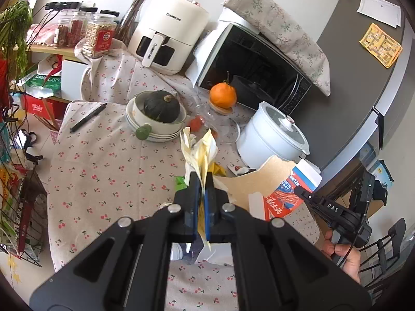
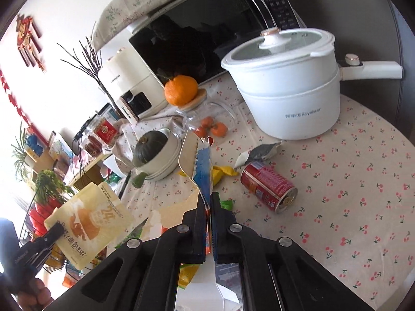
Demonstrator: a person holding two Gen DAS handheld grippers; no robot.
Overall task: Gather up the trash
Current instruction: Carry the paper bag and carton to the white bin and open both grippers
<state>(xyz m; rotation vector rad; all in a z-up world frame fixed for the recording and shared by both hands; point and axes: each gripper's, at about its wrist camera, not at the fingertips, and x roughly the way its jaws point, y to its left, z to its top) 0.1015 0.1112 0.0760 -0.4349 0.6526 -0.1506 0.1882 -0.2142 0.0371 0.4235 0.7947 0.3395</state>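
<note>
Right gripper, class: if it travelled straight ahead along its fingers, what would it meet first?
The right gripper, shut on a torn carton, points toward the glass jar with the orange on its lid. The carton's tip would probably reach that jar first, though depth is unclear.

can (image 2: 268, 190) label: too blurred to read | carton (image 2: 201, 171) base: hidden behind right tongs (image 2: 209, 202) (pinched shut)

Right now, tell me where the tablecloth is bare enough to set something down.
The widest bare tablecloth lies right of the red can, in front of the white pot. Another bare stretch lies left of the left gripper, bordered by the pen and the stacked bowls. Crowded: wrappers and the cardboard box between grippers and pot.
</note>
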